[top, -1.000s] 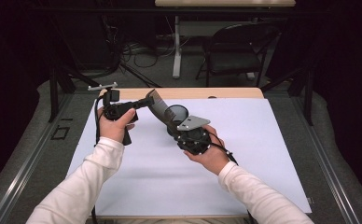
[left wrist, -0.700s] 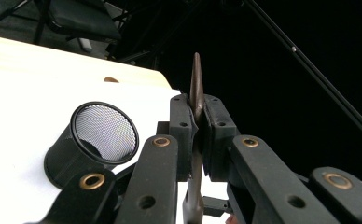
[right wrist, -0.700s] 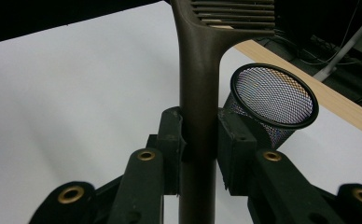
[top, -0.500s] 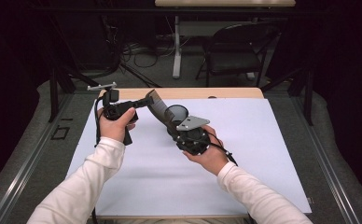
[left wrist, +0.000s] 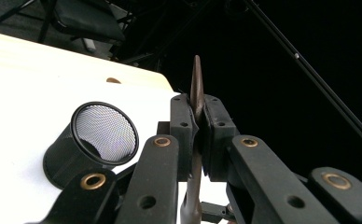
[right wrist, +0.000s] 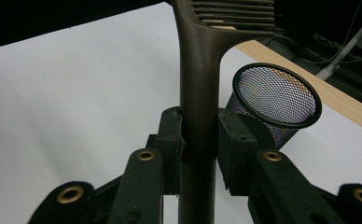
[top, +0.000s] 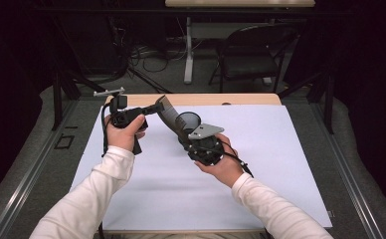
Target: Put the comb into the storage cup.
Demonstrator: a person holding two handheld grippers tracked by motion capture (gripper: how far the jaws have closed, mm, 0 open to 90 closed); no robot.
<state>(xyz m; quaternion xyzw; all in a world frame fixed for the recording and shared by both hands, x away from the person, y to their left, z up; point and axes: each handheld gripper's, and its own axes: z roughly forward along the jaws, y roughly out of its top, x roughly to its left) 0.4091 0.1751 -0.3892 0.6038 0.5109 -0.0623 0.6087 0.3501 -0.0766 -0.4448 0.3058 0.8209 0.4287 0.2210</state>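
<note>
A dark brown slotted spatula is held off the table between the two grippers, over the far left-centre part of the white sheet. The left gripper is clamped on the spatula's thin blade end: in the left gripper view the blade stands edge-on between the two pads, which press against it from both sides. The right gripper is clamped on the handle; in the right gripper view the handle rises straight up between the closed pads and widens into the slotted head at the top edge. In the high view the left hand grips its tool at the far left, and the right hand holds its tool nearer the middle, with the spatula bridging the gap between them.

A black mesh cup lies on its side on the sheet, just to the right of the spatula and touching or nearly touching the right gripper; which one cannot be told. Its open mouth shows in both gripper views. A wooden table edge runs along the far side of the sheet, and beyond it a dark folding chair stands on the floor among cables.

Against the frames of a second and half a second ago, hands, grippers, spatula and cup sit in the same places.
</note>
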